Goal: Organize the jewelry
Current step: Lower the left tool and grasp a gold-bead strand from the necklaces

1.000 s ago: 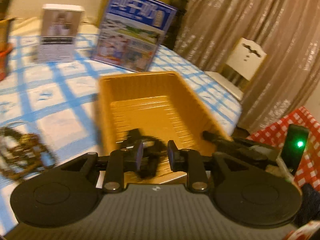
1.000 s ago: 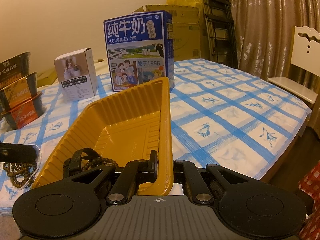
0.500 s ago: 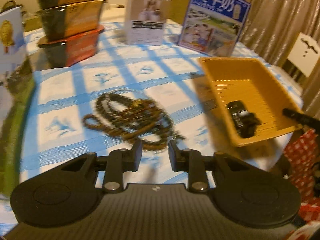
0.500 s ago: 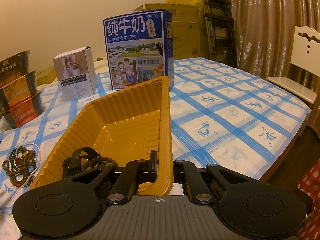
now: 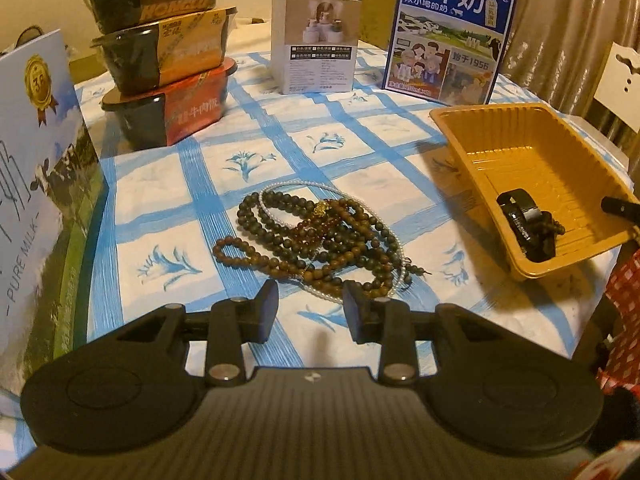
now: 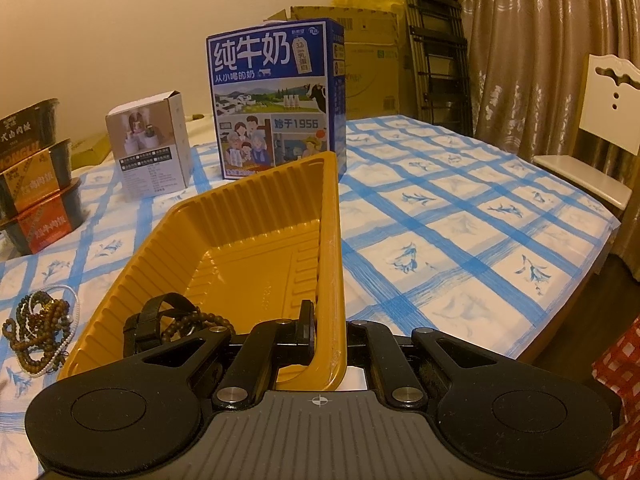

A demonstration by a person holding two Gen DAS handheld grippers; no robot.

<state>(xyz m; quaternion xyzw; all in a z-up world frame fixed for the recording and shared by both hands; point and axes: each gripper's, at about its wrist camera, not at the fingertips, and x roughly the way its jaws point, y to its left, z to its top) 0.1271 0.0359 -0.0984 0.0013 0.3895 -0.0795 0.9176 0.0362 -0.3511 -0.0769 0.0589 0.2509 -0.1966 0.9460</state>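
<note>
Beads (image 5: 316, 236) lie in a tangled heap on the blue-checked tablecloth (image 5: 256, 152) — dark and brown strands with a thin white pearl string woven through and a small gold charm near the top of the pile. The left gripper (image 5: 310, 306) hangs just short of that heap, which sits at twelve o'clock from its tips; its jaws stand partly apart with only cloth between them, touching nothing. The heap's nearest loops reach almost to the right-hand finger. At about two o'clock from the heap, well apart from it, rests the yellow tray (image 5: 480, 160), a ribbed plastic tray holding a black strap (image 5: 524, 216) and a short string of brown beads at its near end. The right gripper (image 6: 328, 334) is clamped tight on the tray's near right wall, one finger inside and the other outside the rim. From that gripper's view the strap (image 6: 156, 320) sits at ten o'clock inside the tray (image 6: 248, 224), and the loose heap (image 6: 40, 328) lies on the cloth at nine o'clock, outside the tray's left wall. Behind, at twelve o'clock, stands a blue milk carton (image 6: 276, 100); a small white box (image 6: 152, 148) and stacked instant-meal bowls (image 5: 164, 52) lie further toward eleven.
</note>
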